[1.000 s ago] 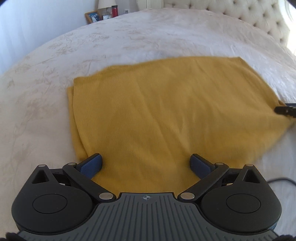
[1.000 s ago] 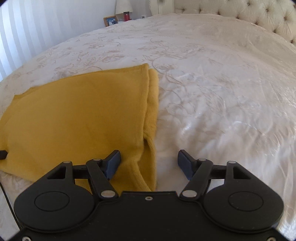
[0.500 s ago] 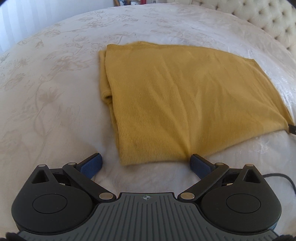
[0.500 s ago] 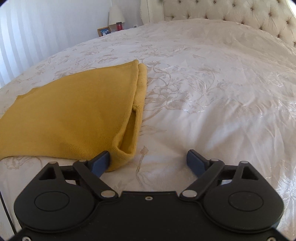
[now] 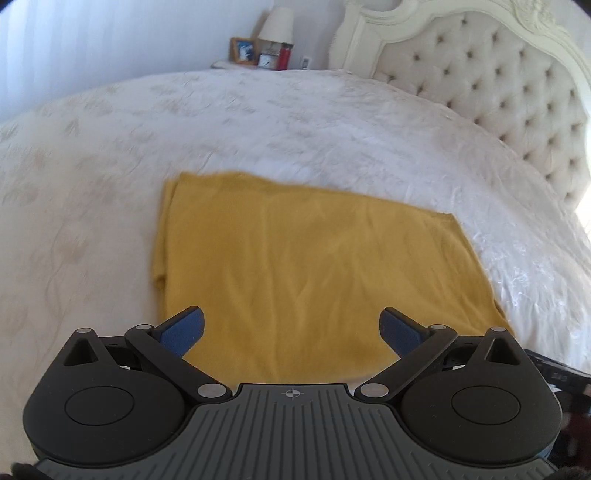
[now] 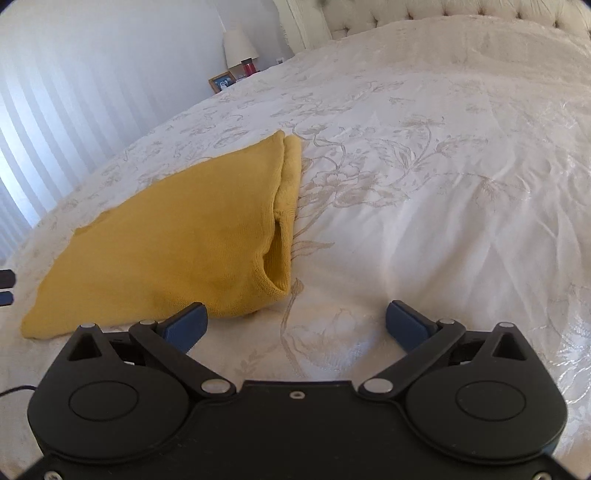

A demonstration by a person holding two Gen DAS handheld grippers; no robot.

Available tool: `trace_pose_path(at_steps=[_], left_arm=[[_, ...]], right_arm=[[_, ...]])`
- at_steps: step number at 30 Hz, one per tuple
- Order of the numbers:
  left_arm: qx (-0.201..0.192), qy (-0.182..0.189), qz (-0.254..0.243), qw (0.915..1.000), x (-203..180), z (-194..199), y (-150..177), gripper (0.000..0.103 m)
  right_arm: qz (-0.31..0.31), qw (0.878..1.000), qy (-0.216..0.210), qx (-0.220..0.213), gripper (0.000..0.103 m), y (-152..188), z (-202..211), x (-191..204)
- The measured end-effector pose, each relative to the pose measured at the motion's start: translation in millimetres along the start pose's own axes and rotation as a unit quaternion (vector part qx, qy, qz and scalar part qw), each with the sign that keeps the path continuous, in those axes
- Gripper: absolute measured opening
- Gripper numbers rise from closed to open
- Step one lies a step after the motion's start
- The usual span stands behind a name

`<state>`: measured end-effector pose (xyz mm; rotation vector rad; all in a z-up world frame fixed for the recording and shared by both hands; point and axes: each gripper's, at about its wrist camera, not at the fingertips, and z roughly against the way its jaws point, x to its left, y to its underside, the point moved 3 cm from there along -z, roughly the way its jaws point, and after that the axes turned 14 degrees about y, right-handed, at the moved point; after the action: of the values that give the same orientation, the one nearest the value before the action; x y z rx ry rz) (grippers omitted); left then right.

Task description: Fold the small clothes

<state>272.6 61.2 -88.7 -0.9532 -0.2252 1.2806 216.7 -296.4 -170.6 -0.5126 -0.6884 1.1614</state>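
A mustard-yellow knit garment (image 5: 306, 266) lies folded flat on the white bedspread (image 5: 295, 122). My left gripper (image 5: 291, 326) is open and empty, held above the garment's near edge. In the right wrist view the garment (image 6: 177, 243) lies to the left, its layered folded edge with an open hem facing right. My right gripper (image 6: 297, 321) is open and empty, held over bare bedspread (image 6: 443, 206) just off the garment's near right corner. A bit of the left gripper (image 6: 5, 284) shows at the left edge.
A tufted cream headboard (image 5: 480, 81) stands at the back right. A nightstand at the far side carries a lamp (image 5: 277, 26), a photo frame (image 5: 243, 51) and a red cup (image 5: 285, 57). A white curtain (image 6: 74, 92) hangs on the left.
Both grippers have pulled back and risen from the garment, staying open. The left view now looks higher, taking in the headboard. The garment lies still.
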Motion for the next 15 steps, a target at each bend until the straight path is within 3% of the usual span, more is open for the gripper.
trace_pose_path(at_steps=[10,15], left_arm=[[0.058,-0.031,-0.009,0.9978,3,-97,0,0.103],[0.074,-0.062,-0.053,0.9939,-1,-114,9,0.103]], right_arm=[[-0.094,0.992,-0.083,0.029,0.103,-35,-25,-18],[-0.094,0.988,-0.114,0.038,0.103,-59,-55,-5]])
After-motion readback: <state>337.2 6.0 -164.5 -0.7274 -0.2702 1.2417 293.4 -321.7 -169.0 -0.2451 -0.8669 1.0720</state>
